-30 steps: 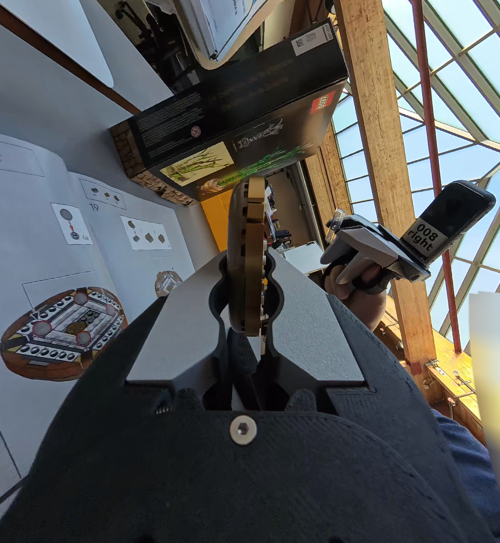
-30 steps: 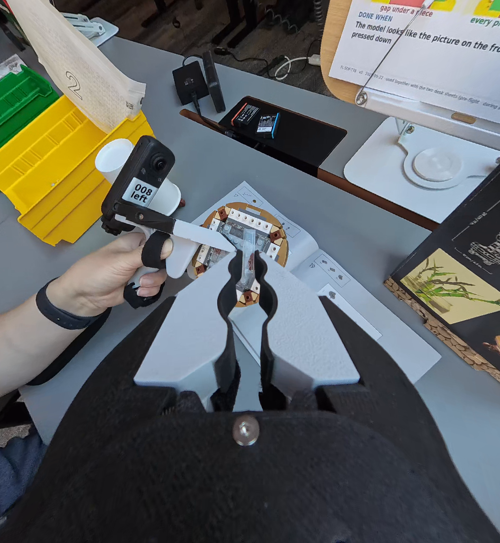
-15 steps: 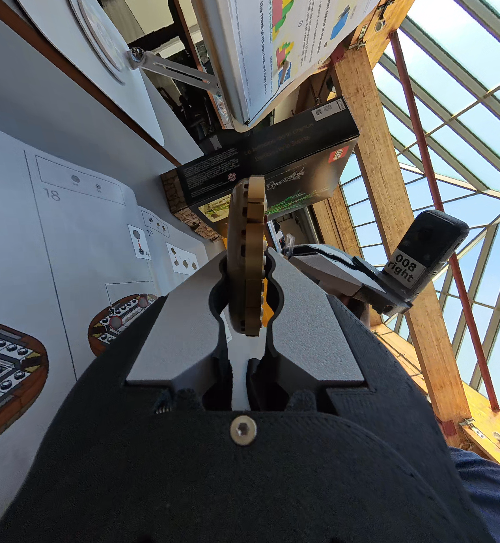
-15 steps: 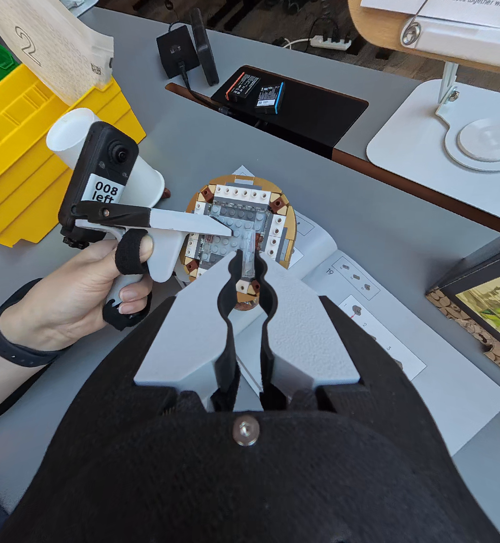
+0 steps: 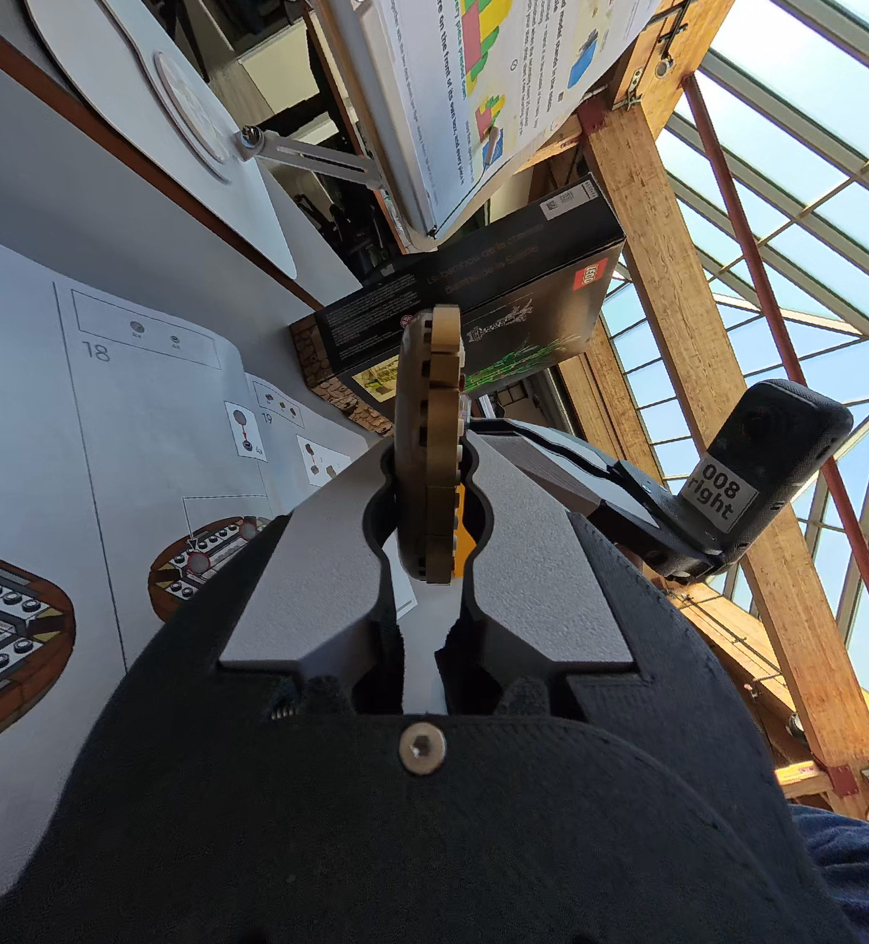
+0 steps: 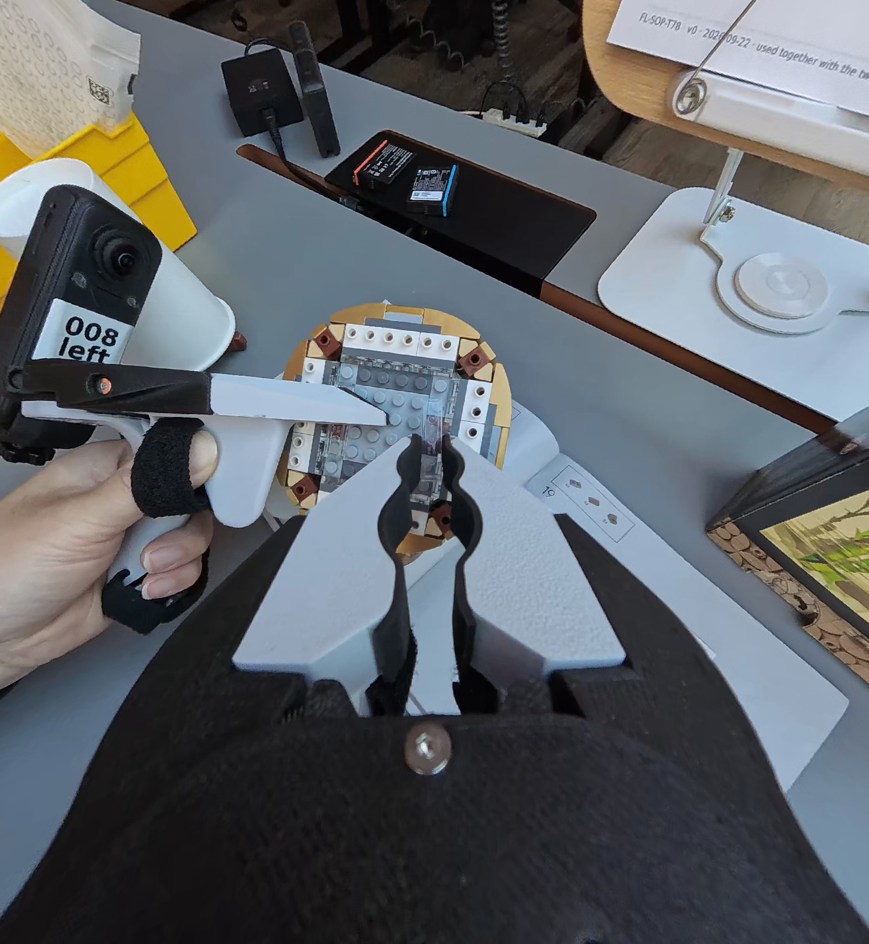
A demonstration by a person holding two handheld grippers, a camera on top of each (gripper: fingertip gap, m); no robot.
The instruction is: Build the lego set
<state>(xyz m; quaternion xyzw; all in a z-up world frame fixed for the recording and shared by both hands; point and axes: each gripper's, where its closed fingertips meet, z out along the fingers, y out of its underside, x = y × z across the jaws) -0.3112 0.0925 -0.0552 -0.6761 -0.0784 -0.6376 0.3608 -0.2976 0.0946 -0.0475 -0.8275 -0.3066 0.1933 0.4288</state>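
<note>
We hold the round lego base (image 5: 430,449) on edge above the desk (image 6: 289,265), clamped in the left claw (image 5: 428,462), its studded face turned toward the right claw (image 6: 430,449). That claw pinches a clear brick (image 6: 431,434) and presses it against the grey studs near the base's centre. The open instruction booklet (image 6: 626,577) lies just beneath. A white paper cup (image 6: 177,306) and yellow bin (image 6: 116,168) crowd the left; the set's box (image 6: 831,551) walls in the right.
</note>
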